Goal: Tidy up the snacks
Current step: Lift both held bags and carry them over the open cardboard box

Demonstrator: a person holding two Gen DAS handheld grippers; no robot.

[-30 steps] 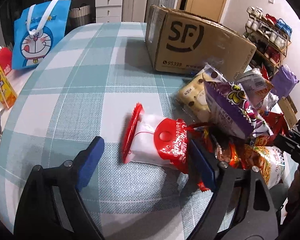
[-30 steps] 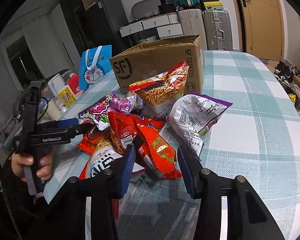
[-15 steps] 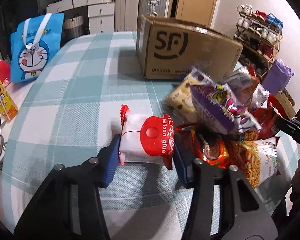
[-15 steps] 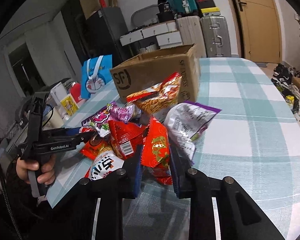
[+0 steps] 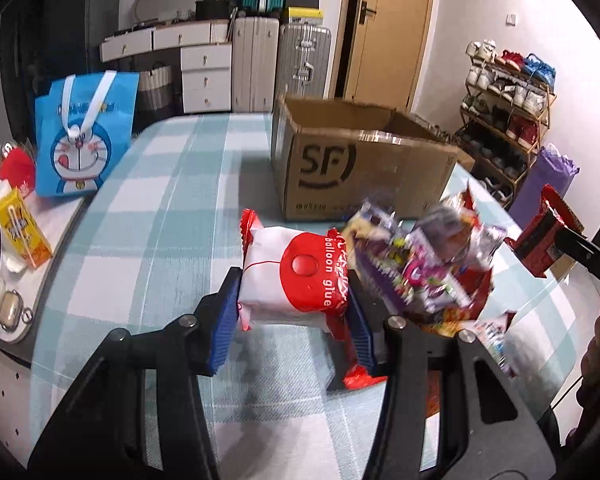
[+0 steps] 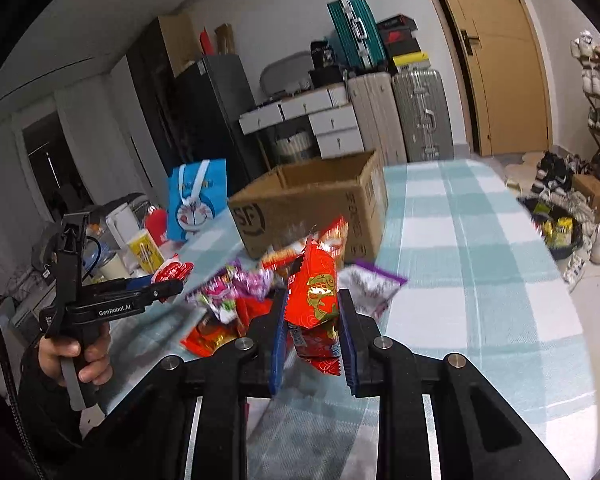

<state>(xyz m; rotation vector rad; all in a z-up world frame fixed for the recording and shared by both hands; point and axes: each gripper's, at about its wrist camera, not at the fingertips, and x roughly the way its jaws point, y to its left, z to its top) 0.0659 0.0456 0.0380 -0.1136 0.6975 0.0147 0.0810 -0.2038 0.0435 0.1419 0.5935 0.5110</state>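
My left gripper (image 5: pixel 290 308) is shut on a white and red "balloon glue" packet (image 5: pixel 296 280) and holds it above the checked tablecloth (image 5: pixel 148 216). In the right wrist view my right gripper (image 6: pixel 311 324) is shut on a red packet with a gold fish print (image 6: pixel 313 296), raised over the heap of snack bags (image 6: pixel 236 296). That heap also shows blurred at the right of the left wrist view, snack bags (image 5: pixel 427 264). The open SF cardboard box (image 5: pixel 359 168) stands behind the heap. The left gripper (image 6: pixel 168 286) with its white and red packet appears at the left of the right wrist view, held by a hand.
A blue cartoon tote bag (image 5: pixel 82 136) and a yellow carton (image 5: pixel 22 228) sit at the table's left edge. Suitcases (image 5: pixel 284 64), drawers and a shoe rack (image 5: pixel 507 104) line the room behind. The right gripper's red packet (image 5: pixel 543 236) shows at the far right.
Both grippers closed on their packets, the left on the white and red one, the right on the red fish packet. Both then rose off the table with them.
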